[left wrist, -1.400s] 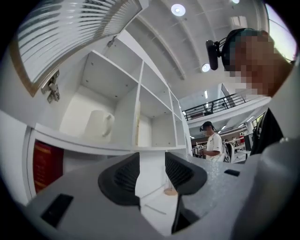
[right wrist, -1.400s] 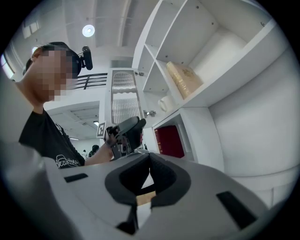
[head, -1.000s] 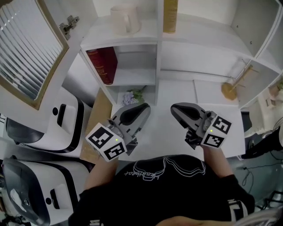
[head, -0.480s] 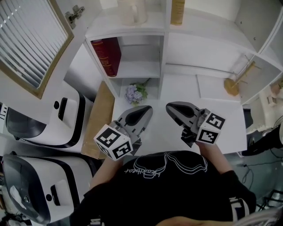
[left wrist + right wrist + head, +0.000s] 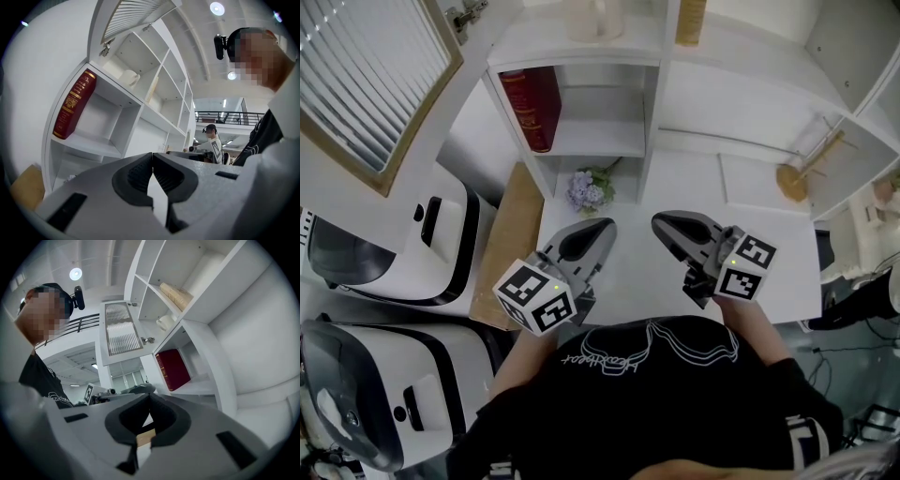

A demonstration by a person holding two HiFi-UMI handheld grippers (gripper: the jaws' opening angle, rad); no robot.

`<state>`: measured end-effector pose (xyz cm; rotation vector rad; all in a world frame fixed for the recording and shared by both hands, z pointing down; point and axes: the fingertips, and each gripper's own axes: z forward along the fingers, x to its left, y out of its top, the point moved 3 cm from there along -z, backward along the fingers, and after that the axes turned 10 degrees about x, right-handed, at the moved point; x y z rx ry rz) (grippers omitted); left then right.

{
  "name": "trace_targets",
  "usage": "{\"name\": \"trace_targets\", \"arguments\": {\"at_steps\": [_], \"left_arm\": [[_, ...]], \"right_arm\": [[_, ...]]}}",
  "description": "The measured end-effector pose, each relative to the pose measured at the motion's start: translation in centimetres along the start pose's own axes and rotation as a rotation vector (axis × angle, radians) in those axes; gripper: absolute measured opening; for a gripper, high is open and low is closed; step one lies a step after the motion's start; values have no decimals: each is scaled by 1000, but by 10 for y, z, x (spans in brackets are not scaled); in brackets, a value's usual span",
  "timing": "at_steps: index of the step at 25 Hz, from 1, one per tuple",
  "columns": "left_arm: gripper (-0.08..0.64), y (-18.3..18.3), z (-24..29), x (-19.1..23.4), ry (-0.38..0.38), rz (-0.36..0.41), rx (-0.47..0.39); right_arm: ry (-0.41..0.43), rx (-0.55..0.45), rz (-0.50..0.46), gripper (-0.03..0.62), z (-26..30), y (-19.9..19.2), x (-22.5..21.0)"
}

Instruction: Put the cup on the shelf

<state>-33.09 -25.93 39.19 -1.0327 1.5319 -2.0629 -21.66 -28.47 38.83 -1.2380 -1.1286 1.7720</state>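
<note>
The cream cup [image 5: 584,17] stands on the upper shelf [image 5: 534,49] of the white unit; it also shows in the left gripper view as the cup [image 5: 128,78] and in the right gripper view as the cup [image 5: 165,322]. Both grippers hang low over the white table, well short of the shelves. My left gripper [image 5: 602,228] is shut with nothing between its jaws, tips touching [image 5: 152,154]. My right gripper [image 5: 659,223] is likewise shut and empty [image 5: 149,396]. The two point toward each other near the person's chest.
A red book [image 5: 532,103] leans in the compartment below the cup. A small bunch of lilac flowers [image 5: 586,190] lies in the lowest compartment. A tan box [image 5: 690,21] stands beside the cup's bay. A wooden stand [image 5: 802,172] sits at right. White machines [image 5: 380,253] stand left.
The view has tipped downward, so the shelf and cup have slid toward the top edge. Both grippers have drawn slightly back from the shelves and nearer to each other.
</note>
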Motion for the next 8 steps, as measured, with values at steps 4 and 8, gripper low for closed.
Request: {"name": "trace_targets", "arguments": {"at_steps": [4, 8], "left_arm": [[5, 0, -2, -1, 0, 1, -5], [5, 3, -2, 0, -2, 5, -8]], "right_arm": [[0, 7, -5, 6, 0, 0, 1], [-1, 10, -8, 6, 1, 2, 2]]}}
